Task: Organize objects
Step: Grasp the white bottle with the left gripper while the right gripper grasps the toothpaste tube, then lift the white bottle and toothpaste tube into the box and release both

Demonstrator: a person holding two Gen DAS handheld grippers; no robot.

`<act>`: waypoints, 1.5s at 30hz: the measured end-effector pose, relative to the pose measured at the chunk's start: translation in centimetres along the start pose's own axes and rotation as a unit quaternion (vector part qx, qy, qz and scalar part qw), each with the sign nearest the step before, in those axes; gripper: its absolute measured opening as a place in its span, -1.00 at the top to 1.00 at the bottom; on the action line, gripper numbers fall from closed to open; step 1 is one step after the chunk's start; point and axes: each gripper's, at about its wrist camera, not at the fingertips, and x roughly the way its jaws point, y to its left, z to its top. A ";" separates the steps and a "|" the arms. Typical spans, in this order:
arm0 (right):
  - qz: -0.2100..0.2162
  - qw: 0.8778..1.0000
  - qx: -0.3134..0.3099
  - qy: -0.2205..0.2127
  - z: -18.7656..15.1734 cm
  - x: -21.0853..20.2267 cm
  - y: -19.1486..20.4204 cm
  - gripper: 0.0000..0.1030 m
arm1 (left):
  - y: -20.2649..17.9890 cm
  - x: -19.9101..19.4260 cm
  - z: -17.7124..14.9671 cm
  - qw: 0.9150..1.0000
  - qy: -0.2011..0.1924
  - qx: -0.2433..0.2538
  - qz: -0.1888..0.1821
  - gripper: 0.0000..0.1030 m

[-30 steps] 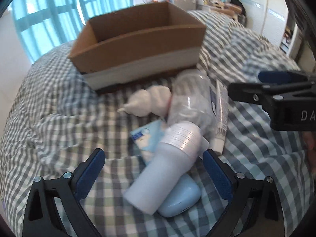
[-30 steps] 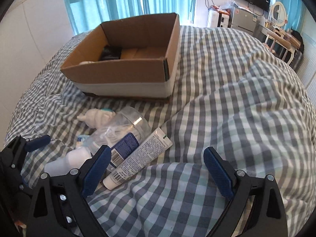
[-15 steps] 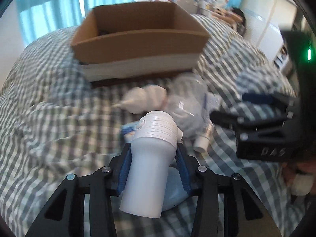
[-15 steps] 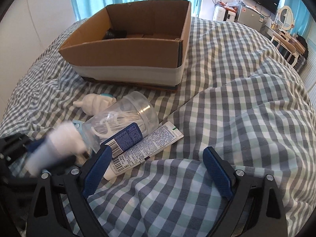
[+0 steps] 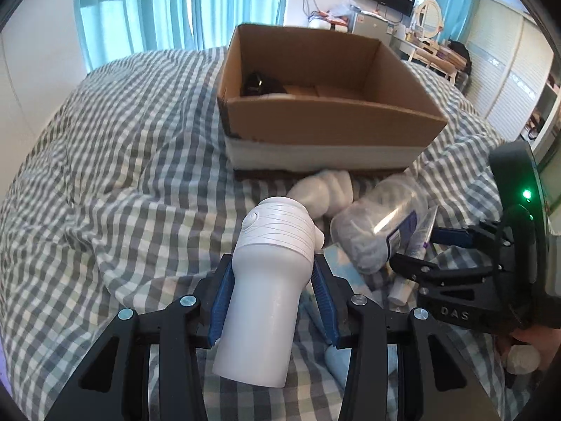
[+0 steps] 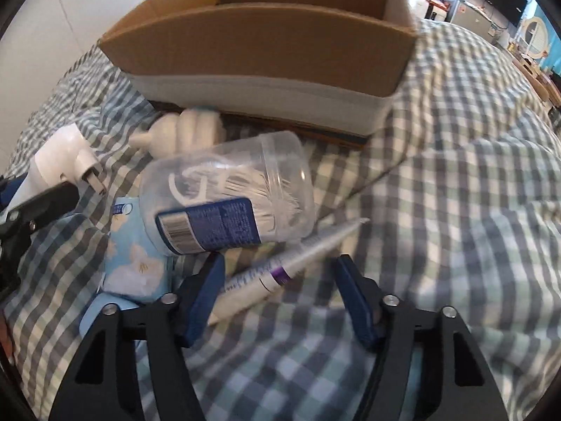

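My left gripper (image 5: 271, 298) is shut on a white bottle with a ribbed cap (image 5: 266, 280) and holds it above the checked bedspread, in front of the open cardboard box (image 5: 333, 119). The right wrist view catches that bottle (image 6: 59, 158) at the left edge. My right gripper (image 6: 280, 294) hangs low over a white tube (image 6: 280, 266). Its jaws are closing with the tube between them. The left pad is close to the tube and the right pad stands apart from it. The right gripper (image 5: 438, 249) also shows at the right of the left wrist view.
Beside the tube lie a clear jar of floss picks (image 6: 228, 203), a white shell-shaped bottle (image 6: 189, 129), a blue tissue pack (image 6: 136, 259) and a pale blue case (image 5: 336, 361). The box (image 6: 263, 42) holds a black object (image 5: 259, 84). Furniture stands behind the bed.
My left gripper shut on the white bottle and lifted it off the pile toward the box. The right gripper came down over the tube and its jaws narrowed.
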 end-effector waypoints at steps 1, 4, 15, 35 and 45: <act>-0.006 1.000 -0.004 0.002 0.1 0.3 0.2 -0.15 | 0.1 0.0 -0.2 1.000 0.003 -0.002 0.001 0.13; -0.011 1.000 -0.010 0.000 0.2 0.3 0.6 0.05 | 0.4 0.3 -0.4 1.000 0.006 -0.009 -0.002 0.13; 0.003 0.999 0.003 -0.039 -1.1 -2.8 0.9 0.45 | 0.3 0.0 -1.1 1.000 0.008 -0.016 0.003 0.13; 0.040 0.985 0.002 -0.165 -4.6 -12.4 3.0 0.72 | -1.7 -7.1 -1.4 0.998 -0.047 -0.013 0.026 0.13; 0.037 0.976 -0.008 -0.213 -6.1 -18.0 4.0 0.72 | -3.9 -12.5 -0.9 0.995 -0.096 0.002 0.024 0.13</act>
